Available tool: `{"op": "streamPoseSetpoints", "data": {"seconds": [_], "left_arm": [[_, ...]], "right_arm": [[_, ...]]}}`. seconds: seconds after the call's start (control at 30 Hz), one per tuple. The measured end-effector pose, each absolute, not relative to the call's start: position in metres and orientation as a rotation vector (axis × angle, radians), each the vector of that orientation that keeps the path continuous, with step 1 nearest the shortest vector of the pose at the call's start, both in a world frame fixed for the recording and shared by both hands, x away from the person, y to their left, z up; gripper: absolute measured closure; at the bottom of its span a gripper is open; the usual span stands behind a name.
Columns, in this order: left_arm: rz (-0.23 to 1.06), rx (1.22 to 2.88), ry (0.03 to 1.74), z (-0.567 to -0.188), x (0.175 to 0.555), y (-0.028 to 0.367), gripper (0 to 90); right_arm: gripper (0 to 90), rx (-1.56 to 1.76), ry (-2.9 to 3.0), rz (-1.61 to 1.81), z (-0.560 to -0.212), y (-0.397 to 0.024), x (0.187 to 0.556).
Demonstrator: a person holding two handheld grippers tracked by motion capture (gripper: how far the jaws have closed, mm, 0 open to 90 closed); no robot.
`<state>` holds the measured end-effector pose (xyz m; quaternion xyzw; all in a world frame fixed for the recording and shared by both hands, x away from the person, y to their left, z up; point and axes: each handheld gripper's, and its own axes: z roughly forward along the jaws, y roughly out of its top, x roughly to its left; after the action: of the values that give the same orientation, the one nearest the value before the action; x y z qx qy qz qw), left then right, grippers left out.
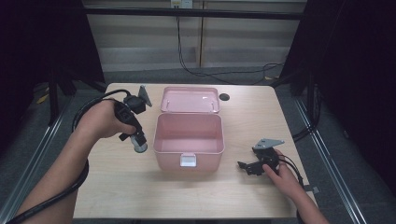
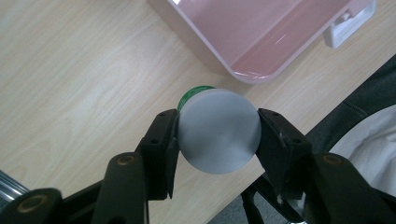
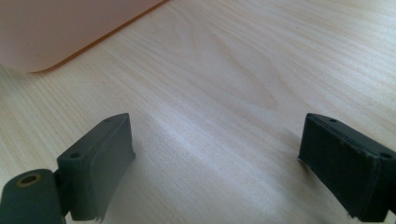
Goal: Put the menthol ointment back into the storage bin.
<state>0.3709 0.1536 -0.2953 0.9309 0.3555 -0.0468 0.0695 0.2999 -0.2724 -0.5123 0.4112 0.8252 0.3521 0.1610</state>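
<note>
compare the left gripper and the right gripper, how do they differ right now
The left gripper is shut on a grey-bottomed, green-banded can; the right gripper stands wide open with nothing between its jaws. The left gripper is held up beside the open pink box; the right gripper rests low on the table, right of the box. Both have black jaws and are hand-held.
</note>
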Motion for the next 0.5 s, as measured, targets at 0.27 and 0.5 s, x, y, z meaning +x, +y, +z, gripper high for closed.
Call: {"op": "streamPoseSetpoints", "data": {"seconds": [0.27, 0.5], "left_arm": [[-0.125, 2.798, 1.053, -0.278, 0.376, 0.149, 50.1], [-0.120, 2.791, 1.058, -0.264, 0.383, 0.142, 50.1]], "right_arm": [[9.2, 1.172, 2.358, 1.004, -0.512, -0.273, 0.300], [9.2, 1.172, 2.358, 1.005, -0.512, -0.273, 0.300]]}}
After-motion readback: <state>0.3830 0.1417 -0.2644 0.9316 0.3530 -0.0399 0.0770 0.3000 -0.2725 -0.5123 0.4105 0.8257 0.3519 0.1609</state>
